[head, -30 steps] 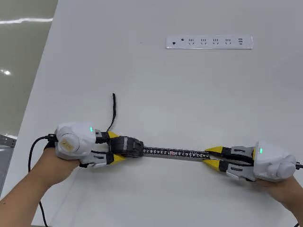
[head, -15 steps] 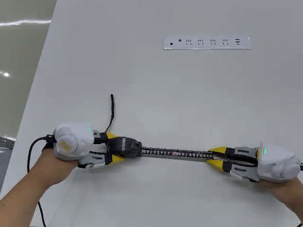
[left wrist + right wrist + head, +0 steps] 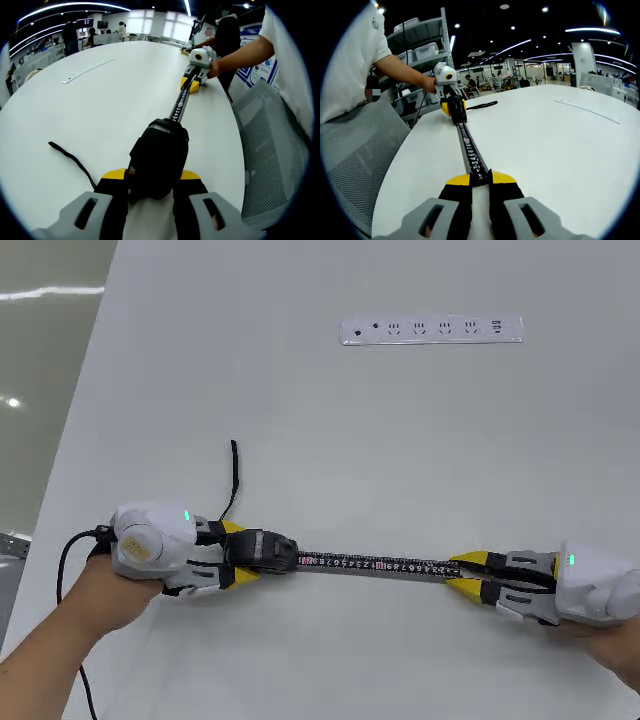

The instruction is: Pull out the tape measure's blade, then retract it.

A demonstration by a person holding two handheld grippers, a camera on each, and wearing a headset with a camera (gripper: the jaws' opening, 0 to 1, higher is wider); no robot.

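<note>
**Q:** Claw state, and where's the tape?

**Me:** L claw (image 3: 242, 551) is pressed in on the tape measure case (image 3: 265, 550), one jaw per flank. The case sits at the jaw tips, down on the table (image 3: 350, 440). R claw (image 3: 462, 573) is pinching the free end of the blade (image 3: 375, 564), jaws nearly together on the strip.

**Q:** Handling?

**Me:** Judgement only.
- Case: compact, hard shell, some heft, prob. slick plastic. The flat flanks are the right hold. Squeeze firm so the pull doesn't slide it out fwd.
- Blade: light and thin, stiff along its length, but I'd expect a kink if bent sideways. Hold at the very end, in line w/ the case.
- Likely spring-loaded, so a bare release could whip it back. For retract I'd walk R claw toward L.

**Q:** Room?

**Me:**
- Blade runs straight btwn the claws, low over the top. Can't tell if it touches.
- Wrist strap (image 3: 236, 475) lies loose just beyond L claw, clear of the blade.
- In the left gripper view the table edge (image 3: 239, 165) runs near, on my body's side of the blade line, w/ a chair (image 3: 270, 150) past it. I'd avoid drifting that way.
- Far side of both claws is wide bare top. The power strip (image 3: 430, 330) is well apart.
</note>
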